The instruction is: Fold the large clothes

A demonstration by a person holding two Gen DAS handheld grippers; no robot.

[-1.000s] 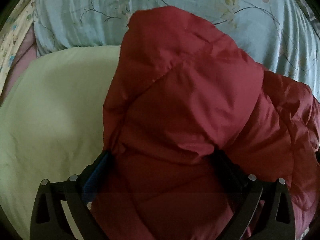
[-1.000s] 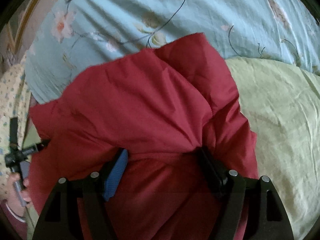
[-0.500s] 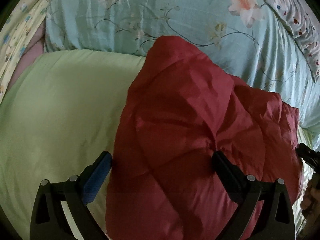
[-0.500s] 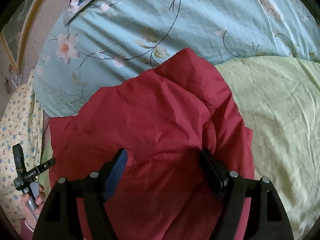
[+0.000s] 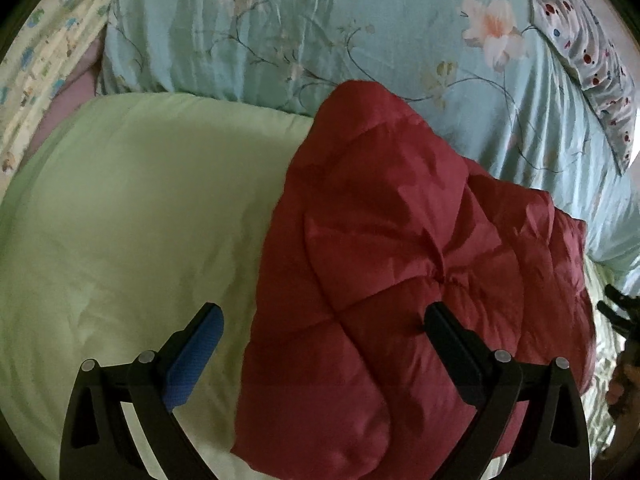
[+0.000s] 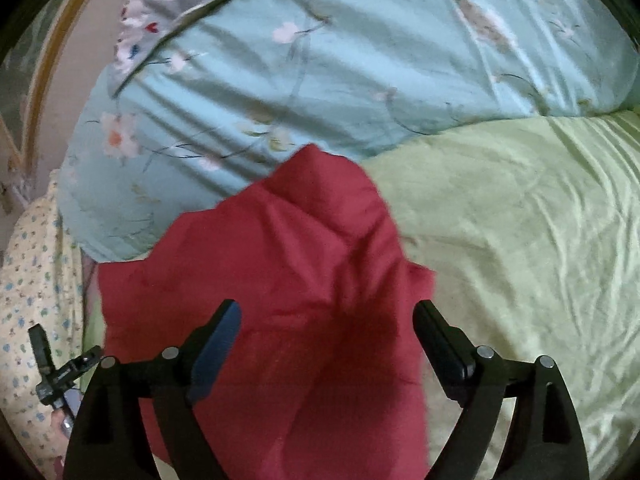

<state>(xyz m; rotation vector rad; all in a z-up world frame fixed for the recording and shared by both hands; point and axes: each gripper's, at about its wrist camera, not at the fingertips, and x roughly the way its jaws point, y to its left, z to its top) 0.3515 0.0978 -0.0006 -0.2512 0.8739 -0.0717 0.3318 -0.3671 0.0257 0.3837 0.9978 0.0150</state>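
Between the spread fingers of the left gripper (image 5: 322, 314) lies the near part of a dark red quilted puffer jacket (image 5: 400, 264); the jaws stand wide apart and pinch nothing, the blue-padded finger (image 5: 192, 360) over bare bedding and the black finger (image 5: 448, 340) over the jacket's stitched panels. The right gripper (image 6: 326, 320) is likewise spread wide, its two fingers standing apart to either side of the jacket (image 6: 280, 280), with no cloth caught between the pads. The jacket lies bunched in a heap on a pale green wrinkled quilt (image 5: 132, 220), its far tip reaching onto a light blue floral duvet (image 5: 320, 28) that runs across the back. A grey pillow with red and blue spots (image 5: 592, 60) sits at the duvet's edge. Cream fabric with small blue prints (image 6: 32, 272) lies beside the bed, and the other handheld gripper shows at the margin of each view.
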